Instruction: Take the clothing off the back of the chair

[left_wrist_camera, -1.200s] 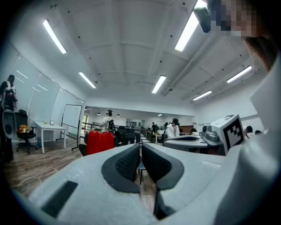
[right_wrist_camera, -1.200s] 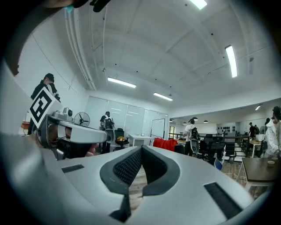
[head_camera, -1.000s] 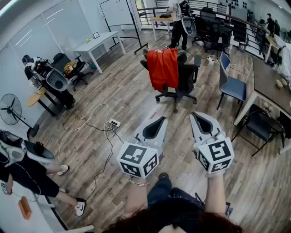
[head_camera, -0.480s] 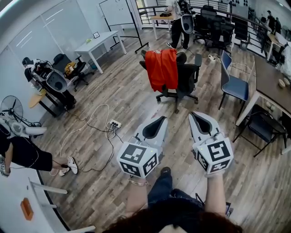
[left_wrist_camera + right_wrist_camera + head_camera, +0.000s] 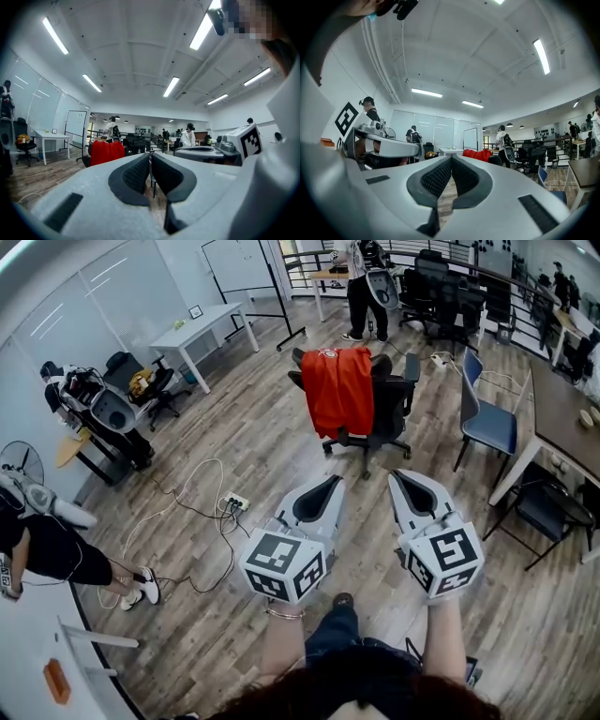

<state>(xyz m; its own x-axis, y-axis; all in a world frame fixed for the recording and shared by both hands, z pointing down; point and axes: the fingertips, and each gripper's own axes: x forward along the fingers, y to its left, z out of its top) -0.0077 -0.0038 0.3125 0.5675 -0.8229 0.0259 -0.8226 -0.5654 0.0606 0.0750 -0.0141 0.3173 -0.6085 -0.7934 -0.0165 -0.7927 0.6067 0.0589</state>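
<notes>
A white power strip (image 5: 234, 502) lies on the pale wood-plank floor (image 5: 234, 427), with black and white cables looping away from it. A white rectangular table (image 5: 202, 326) stands at the upper left, near a whiteboard on a black stand (image 5: 236, 264). At the right, a blue-seated chair (image 5: 489, 427) sits beside a long dark table (image 5: 562, 418). A black standing fan (image 5: 19, 463) is at the left edge.
</notes>
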